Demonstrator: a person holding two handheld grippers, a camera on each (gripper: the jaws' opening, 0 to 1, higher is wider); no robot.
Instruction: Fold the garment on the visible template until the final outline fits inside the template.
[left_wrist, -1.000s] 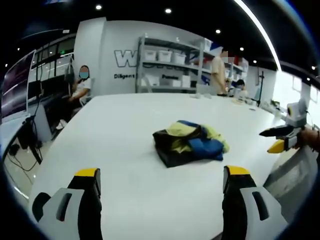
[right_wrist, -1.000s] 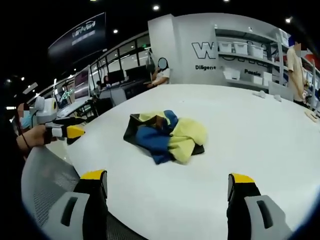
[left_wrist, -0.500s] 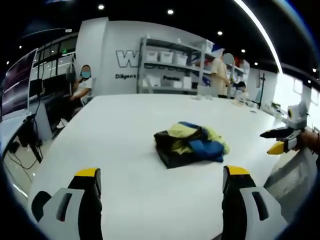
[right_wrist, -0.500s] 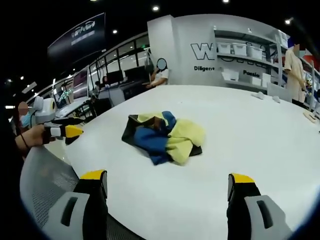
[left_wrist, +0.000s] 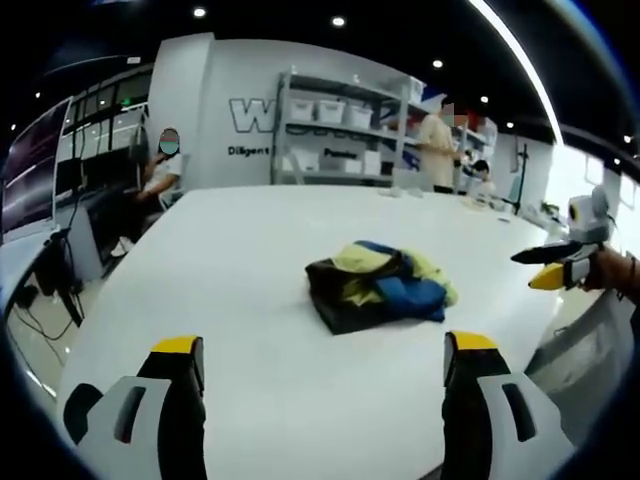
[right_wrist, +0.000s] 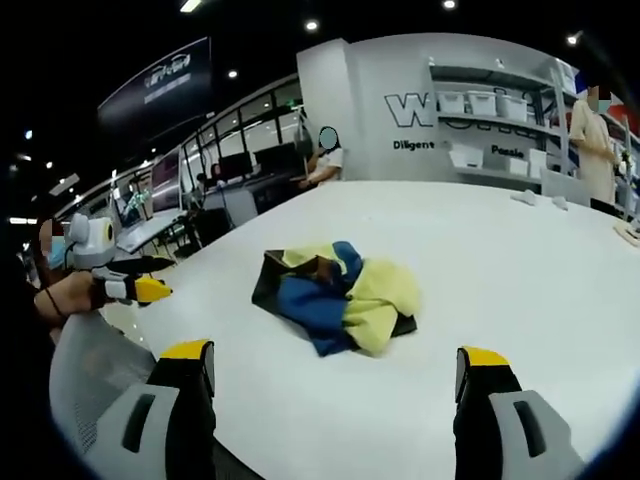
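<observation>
A crumpled garment (left_wrist: 380, 285) in black, yellow and blue lies bunched in a heap on the white table (left_wrist: 230, 260). My left gripper (left_wrist: 323, 345) is open, its yellow-tipped jaws wide apart over the near table edge, well short of the heap. In the right gripper view the same garment (right_wrist: 340, 295) sits mid-table, and my right gripper (right_wrist: 335, 355) is open with nothing between its jaws. The right gripper (left_wrist: 552, 268) hangs beyond the table's right edge in the left gripper view. The left gripper (right_wrist: 135, 288) is held by a hand at the left of the right gripper view.
A grey mesh chair back (right_wrist: 90, 375) stands below the table edge by my right gripper. Shelves with white bins (left_wrist: 340, 125) line the back wall. A seated person (left_wrist: 160, 175) and a standing person (left_wrist: 437, 145) are beyond the table. Desks with monitors (left_wrist: 40, 190) stand to the left.
The right gripper has risen a little beside the table. The right gripper view has shifted slightly with the hand. The garment has not moved.
</observation>
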